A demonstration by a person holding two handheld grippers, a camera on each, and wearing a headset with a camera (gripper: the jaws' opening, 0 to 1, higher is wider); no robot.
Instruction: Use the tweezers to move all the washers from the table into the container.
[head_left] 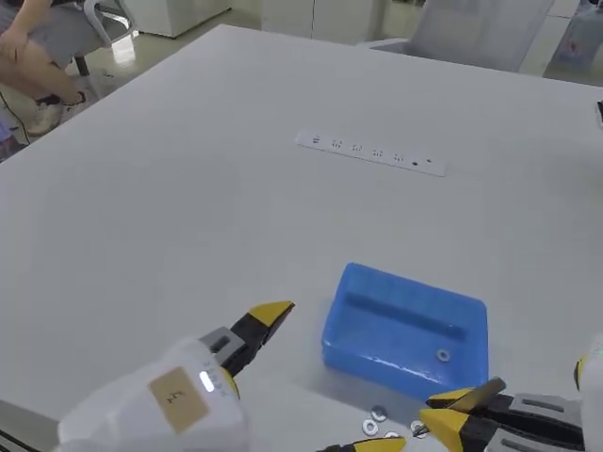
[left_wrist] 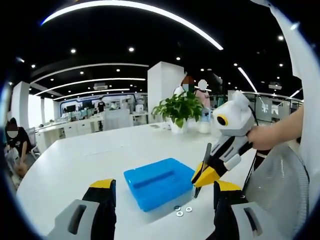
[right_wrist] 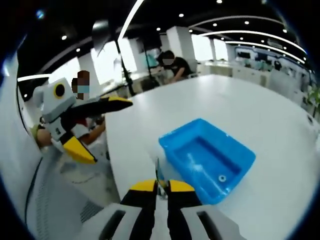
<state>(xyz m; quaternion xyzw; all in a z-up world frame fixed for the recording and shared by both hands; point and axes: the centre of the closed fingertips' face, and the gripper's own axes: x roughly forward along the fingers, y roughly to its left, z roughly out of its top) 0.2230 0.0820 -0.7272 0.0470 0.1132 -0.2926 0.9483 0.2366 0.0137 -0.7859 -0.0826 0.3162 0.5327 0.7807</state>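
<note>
A blue container (head_left: 405, 330) stands near the table's front edge, with one washer (head_left: 443, 355) lying inside it. A few washers (head_left: 379, 414) lie on the table just in front of the container. My right gripper (right_wrist: 161, 187) is shut on the tweezers (right_wrist: 157, 175), which point at the container's near corner; in the head view it (head_left: 450, 412) sits right of the loose washers. My left gripper (left_wrist: 166, 184) is open with nothing in it, its jaws spread either side of the container (left_wrist: 157, 182) and washers (left_wrist: 180, 210). One yellow fingertip (head_left: 271, 314) shows left of the container.
A white power strip (head_left: 369, 153) lies across the middle of the white table (head_left: 188, 188). A seated person (head_left: 38, 56) is beyond the far left corner, and a chair (head_left: 471, 28) stands at the far right. A potted plant (left_wrist: 180, 107) stands at the far end.
</note>
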